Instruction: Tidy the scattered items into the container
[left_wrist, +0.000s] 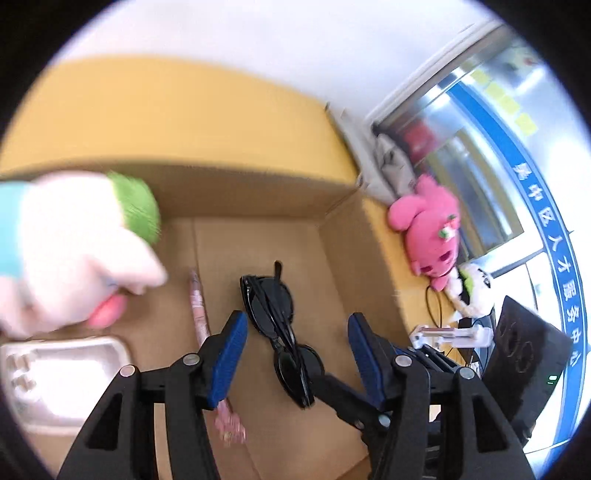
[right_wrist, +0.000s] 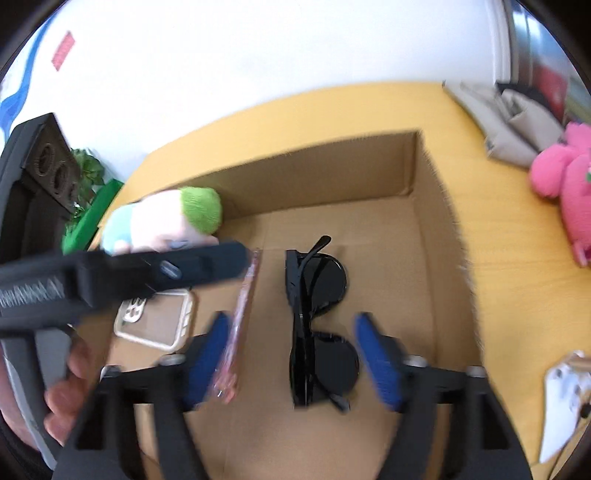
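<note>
Inside the open brown cardboard box (right_wrist: 436, 236), folded black sunglasses (right_wrist: 319, 325) lie flat on the floor, under both grippers.

Over the box, the right gripper (right_wrist: 291, 362) hangs with its blue-padded fingers (right_wrist: 376, 365) spread wide, empty, the sunglasses showing between them; the left gripper (left_wrist: 295, 354) is likewise spread and holds nothing. Just left of the sunglasses lies a slim pink wrapped packet (right_wrist: 240, 332), and further left a beige phone case (right_wrist: 155, 321), both on the box floor. A white plush toy with a green tuft and light-blue patch (right_wrist: 173, 218) sits at the box's left side; blur hides whether it touches the floor. Outside, on the yellow wooden table (right_wrist: 517, 280), a pink plush toy (left_wrist: 432, 229) lies beside the box's right wall.
</note>
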